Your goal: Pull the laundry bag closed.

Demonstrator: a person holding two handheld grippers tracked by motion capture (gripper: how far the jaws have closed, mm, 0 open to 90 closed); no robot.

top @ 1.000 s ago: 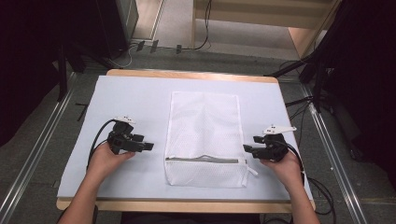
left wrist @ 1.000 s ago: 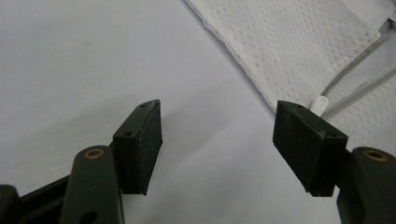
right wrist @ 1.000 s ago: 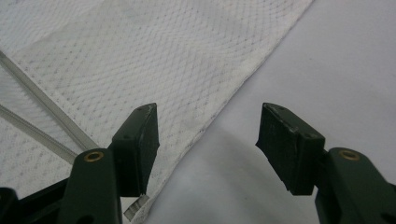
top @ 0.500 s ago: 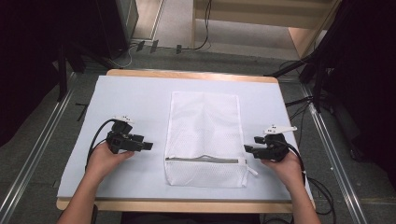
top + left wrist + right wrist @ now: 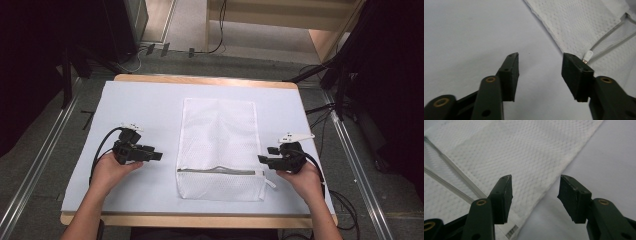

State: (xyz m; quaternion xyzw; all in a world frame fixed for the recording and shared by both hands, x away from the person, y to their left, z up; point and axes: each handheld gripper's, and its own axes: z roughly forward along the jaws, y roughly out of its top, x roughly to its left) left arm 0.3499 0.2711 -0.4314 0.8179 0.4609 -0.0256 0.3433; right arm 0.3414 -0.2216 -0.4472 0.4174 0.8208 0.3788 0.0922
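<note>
Two spread, empty claws, left (image 5: 156, 156) and right (image 5: 262, 160), just narrowing, flank a mesh bag (image 5: 218, 145) at frame centre; closing early could snag only cloth, bunching it.

Seen along the right gripper (image 5: 535, 195): two black jaws rising from the bottom, spread apart, nothing between the pads, having just been closing a little. Beneath and beyond them, a white mesh bag (image 5: 524, 152) lying flat on a pale blue-grey table cover (image 5: 614, 162). Bag's edge running diagonally from upper right down between the jaws. At left, a grey zipper line (image 5: 454, 173) crossing the mesh; near the bottom, a small printed label (image 5: 512, 231) at the bag's corner.
</note>
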